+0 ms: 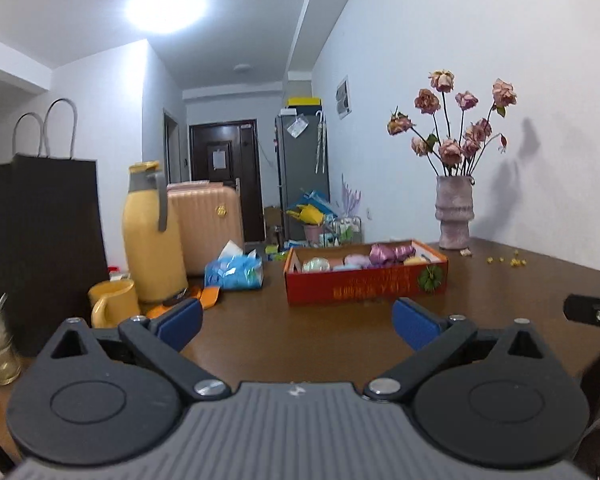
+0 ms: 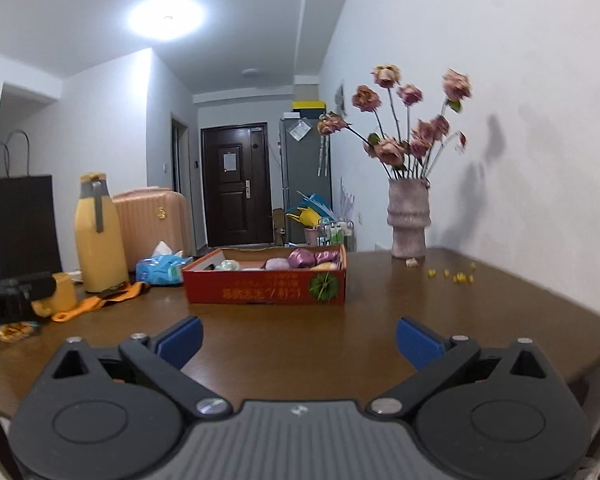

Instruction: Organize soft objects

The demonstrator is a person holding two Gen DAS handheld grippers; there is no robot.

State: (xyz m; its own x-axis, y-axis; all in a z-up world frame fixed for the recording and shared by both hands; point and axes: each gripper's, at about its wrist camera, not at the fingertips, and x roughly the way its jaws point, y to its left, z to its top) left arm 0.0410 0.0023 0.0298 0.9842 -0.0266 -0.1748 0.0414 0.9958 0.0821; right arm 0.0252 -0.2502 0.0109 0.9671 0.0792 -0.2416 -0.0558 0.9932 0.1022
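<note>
In the left wrist view the left gripper (image 1: 298,326) sits low in the frame with its blue-padded jaws spread wide and nothing between them, only bare brown table (image 1: 300,344) showing in the gap. The right gripper (image 2: 299,340) stands the same way in its own view, jaws far apart and empty over the tabletop. Beyond both tools, at mid-frame, lies the red cardboard box (image 1: 366,282), an open shallow tray holding the soft objects (image 1: 356,261): pastel, rounded pieces and a shiny purple one (image 2: 302,258) toward its right end; their exact kind is too small to tell. Nothing stands between either gripper and the box. To the left of the box in the left wrist view are a blue tissue pack (image 1: 234,272), a tall yellow thermos jug (image 1: 150,232) with a yellow mug (image 1: 114,304) in front of it, an orange strap (image 2: 100,300) lying flat, and a dark paper bag (image 1: 40,240) at the left edge. At the right of the box, near the wall, a pinkish vase (image 1: 454,212) holds dried roses (image 1: 456,120), with small yellow crumbs (image 2: 456,276) scattered on the table beside it. A black part of the other gripper shows at the right edge of the left view. Behind the table stand a pink suitcase (image 2: 156,224), a dark door (image 2: 236,184) and a grey refrigerator (image 1: 302,160).
</note>
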